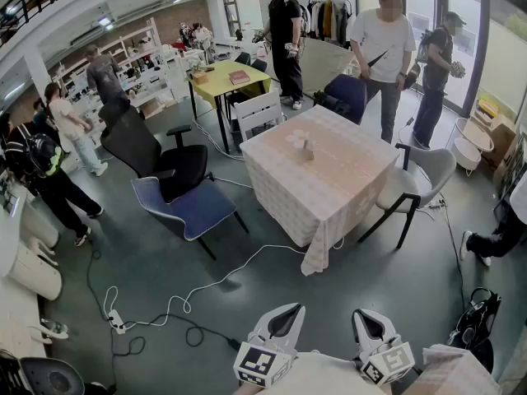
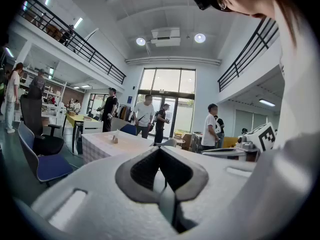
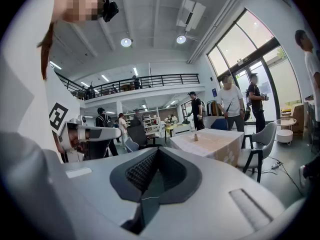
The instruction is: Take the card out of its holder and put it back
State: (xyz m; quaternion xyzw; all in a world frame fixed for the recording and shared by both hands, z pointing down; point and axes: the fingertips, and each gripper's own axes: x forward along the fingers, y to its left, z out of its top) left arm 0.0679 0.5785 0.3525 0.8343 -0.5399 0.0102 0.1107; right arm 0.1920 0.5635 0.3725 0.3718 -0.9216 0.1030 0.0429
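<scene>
Well Back From the Table, Both Grippers Closed

The small pale card in its upright holder (image 1: 306,146) stands near the middle of the square table draped in a light checked cloth (image 1: 329,196). It is far across the grey floor (image 1: 165,253) from both tools. The white left gripper (image 1: 282,313) and white right gripper (image 1: 367,319) sit side by side at the bottom of the head view, pointing roughly level toward the table. Each has its dark-padded jaws pressed together with nothing between them.
</scene>
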